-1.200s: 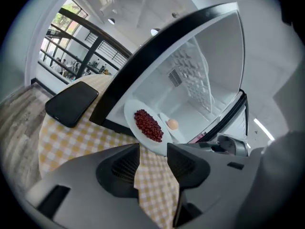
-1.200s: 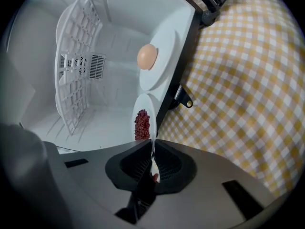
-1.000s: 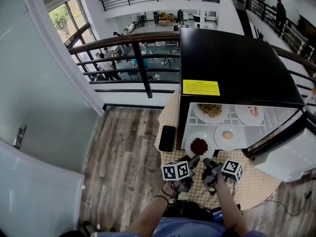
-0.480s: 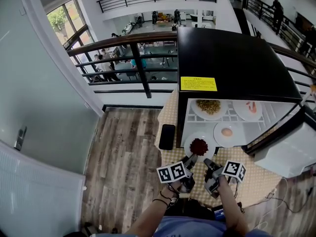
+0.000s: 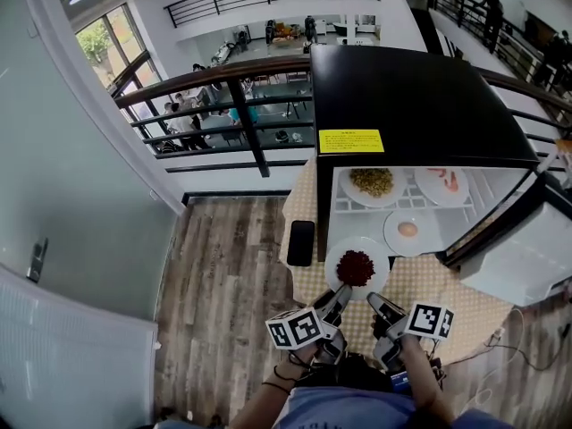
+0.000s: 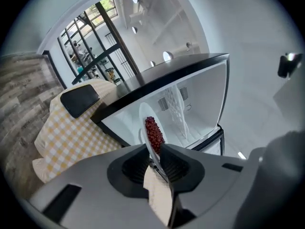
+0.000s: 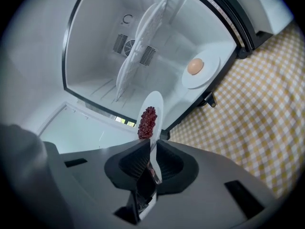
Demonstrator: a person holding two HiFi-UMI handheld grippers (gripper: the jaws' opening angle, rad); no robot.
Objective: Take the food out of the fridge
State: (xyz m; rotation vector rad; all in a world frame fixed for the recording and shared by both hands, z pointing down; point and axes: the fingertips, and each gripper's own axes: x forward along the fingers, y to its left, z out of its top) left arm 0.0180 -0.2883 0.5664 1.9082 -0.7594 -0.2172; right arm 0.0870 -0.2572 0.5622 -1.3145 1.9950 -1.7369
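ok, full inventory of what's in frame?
fridge: 1, black, white inside, centre, door open
label: 1, yellow, front edge of the fridge top
tablecloth: 1, yellow check, under the fridge
flat slab, maybe a phone: 1, black, on the cloth left of the fridge
plate of dark red food: 1, white, in front of the fridge opening
plate of yellowish food: 1, white, upper shelf, left
plate of pink-orange food: 1, white, upper shelf, right
plate with a round pale item: 1, white, fridge floor
railing: 1, dark, beyond the fridge
left gripper: 1, grey, jaws just been closing, clamped on the red-food plate's rim
right gripper: 1, grey, jaws just eased open a little, same rim gripped between them
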